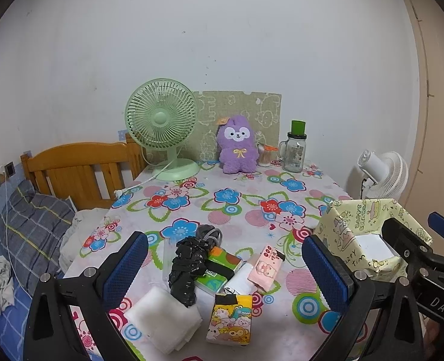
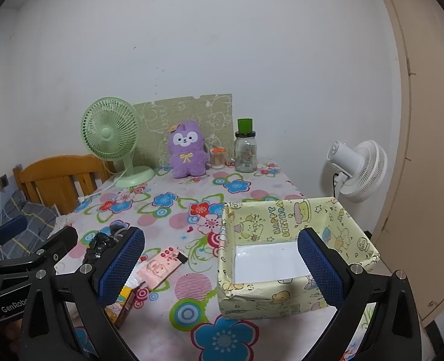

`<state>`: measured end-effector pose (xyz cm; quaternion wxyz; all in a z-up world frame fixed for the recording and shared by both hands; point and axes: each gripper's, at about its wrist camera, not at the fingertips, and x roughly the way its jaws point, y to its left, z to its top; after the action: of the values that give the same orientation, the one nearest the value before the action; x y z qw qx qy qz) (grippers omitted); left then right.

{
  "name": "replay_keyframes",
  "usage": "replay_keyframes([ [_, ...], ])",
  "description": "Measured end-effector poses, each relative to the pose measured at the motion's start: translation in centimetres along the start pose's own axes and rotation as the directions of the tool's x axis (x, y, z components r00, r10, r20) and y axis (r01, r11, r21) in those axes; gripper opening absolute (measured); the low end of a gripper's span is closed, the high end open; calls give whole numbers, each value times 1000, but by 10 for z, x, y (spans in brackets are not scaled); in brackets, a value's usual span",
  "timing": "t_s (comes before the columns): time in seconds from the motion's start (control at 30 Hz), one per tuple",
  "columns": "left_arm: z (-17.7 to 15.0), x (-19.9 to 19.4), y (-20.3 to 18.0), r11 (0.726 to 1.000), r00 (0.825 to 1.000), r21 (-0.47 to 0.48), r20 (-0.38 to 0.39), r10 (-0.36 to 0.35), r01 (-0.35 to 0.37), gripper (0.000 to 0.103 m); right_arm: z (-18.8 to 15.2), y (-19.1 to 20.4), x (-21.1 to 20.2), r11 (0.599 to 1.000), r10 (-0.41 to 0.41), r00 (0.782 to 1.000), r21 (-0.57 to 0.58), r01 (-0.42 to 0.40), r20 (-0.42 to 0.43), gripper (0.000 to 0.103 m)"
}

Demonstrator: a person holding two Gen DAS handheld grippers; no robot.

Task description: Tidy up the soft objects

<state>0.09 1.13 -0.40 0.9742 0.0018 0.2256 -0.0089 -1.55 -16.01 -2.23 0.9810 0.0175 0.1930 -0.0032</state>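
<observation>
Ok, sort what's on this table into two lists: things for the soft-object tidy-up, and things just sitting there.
For the job:
- black plastic bag
- white folded cloth
- green tissue pack
- pink tissue pack
- yellow cartoon tissue pack
- yellow paper-covered box, empty

Just sitting there:
- green desk fan
- purple plush toy
- glass mug jar
- cotton swab pot

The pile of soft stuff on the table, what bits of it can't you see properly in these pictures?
- Grey bundle, left wrist view: mostly hidden behind the black crumpled bag.
- Green packet, left wrist view: partly covered by that bag, its print too small to read.
- Yellow cartoon packet, right wrist view: mostly hidden behind the right gripper's finger.
- Yellow box, left wrist view: its near side blocked by the right gripper.
</observation>
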Motion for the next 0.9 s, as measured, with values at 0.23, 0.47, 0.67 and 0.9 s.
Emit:
replay_keyframes([
  [0.23, 0, 1, 2, 1000, 1000, -3, 1, -3, 3, 103, 0, 2, 0, 1000, 2, 1000, 1, -2, -1, 103],
  [0.47, 0, 0, 2, 1000, 1000, -2, 2, -3, 3, 102, 0, 1, 0, 1000, 2, 1000, 1, -2, -2, 103],
  [0.67, 1, 1, 3, 1000, 1000, -1, 1, -3, 3, 102, -1, 3, -1, 1000, 14, 1000, 5, -14, 2, 103],
  [0.9, 2, 1, 4, 1000, 1000, -3, 4, -3, 3, 102, 1, 3, -2, 1000, 23, 1000, 13, -23, 4, 103],
])
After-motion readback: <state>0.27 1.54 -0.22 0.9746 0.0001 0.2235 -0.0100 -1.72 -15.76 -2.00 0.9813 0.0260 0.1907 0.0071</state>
